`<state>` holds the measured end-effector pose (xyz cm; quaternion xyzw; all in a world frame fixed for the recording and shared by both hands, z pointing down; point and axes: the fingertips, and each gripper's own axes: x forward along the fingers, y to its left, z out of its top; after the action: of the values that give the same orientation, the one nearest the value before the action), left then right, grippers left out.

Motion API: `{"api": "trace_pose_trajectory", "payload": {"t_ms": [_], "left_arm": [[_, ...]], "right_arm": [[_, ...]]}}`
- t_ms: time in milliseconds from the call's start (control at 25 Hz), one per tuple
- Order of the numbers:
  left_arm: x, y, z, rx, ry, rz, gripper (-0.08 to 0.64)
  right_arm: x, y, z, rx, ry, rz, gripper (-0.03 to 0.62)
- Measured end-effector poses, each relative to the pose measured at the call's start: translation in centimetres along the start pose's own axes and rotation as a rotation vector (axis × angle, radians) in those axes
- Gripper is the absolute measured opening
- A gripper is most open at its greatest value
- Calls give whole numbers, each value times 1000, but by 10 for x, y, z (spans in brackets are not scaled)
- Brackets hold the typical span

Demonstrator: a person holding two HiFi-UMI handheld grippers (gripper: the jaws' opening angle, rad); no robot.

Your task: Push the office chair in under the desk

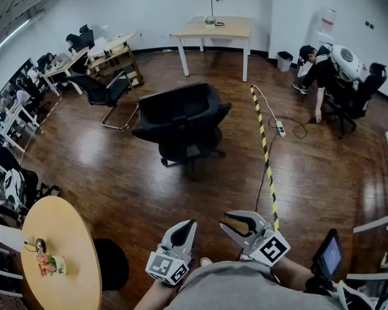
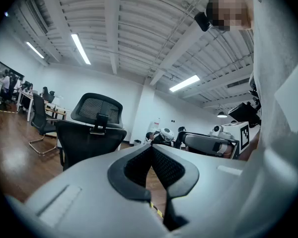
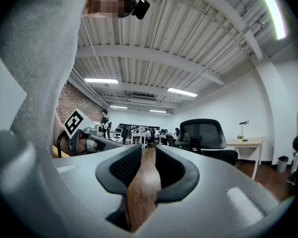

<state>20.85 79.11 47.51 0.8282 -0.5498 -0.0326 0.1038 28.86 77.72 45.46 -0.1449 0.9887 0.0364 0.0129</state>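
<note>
Office chair (image 1: 181,118) faces the desk (image 1: 213,28), back toward closed left tongs (image 1: 189,226) and slightly parted, empty right tongs (image 1: 224,220).

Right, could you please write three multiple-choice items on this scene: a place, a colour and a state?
1. Where is the black office chair relative to the light wooden desk?
A. Tucked under it.
B. Out on the open floor, apart from it.
C. Lying on top of it.

2. What colours is the floor strip?
A. Yellow and black.
B. Red and white.
C. Plain blue.

3. How do the fingers of the right gripper stand?
A. Clamped on the chair.
B. Pressed together.
C. Slightly apart, nothing between.

Key: 1 B, bare floor shows between chair and desk; 2 A, its stripes alternate; 3 C, floor shows through the gap.
</note>
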Motion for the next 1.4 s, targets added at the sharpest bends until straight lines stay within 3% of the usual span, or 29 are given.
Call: {"api": "trace_pose_trajectory", "payload": {"t_ms": [320,680,1040,1400], "left_arm": [[-14,49,9,5,-5,-33,2],[2,94,25,1,-16,-50,2],[85,163,48,19,-22,-4,2],[169,245,76,25,-31,142,2]], "right_arm": [[44,1,-11,14,28,-90,95],[73,-32,-9,2,41,-177,72],[130,-136,-20,13,18,-160,57],[178,-248,-28,32,11,-104,54]]}}
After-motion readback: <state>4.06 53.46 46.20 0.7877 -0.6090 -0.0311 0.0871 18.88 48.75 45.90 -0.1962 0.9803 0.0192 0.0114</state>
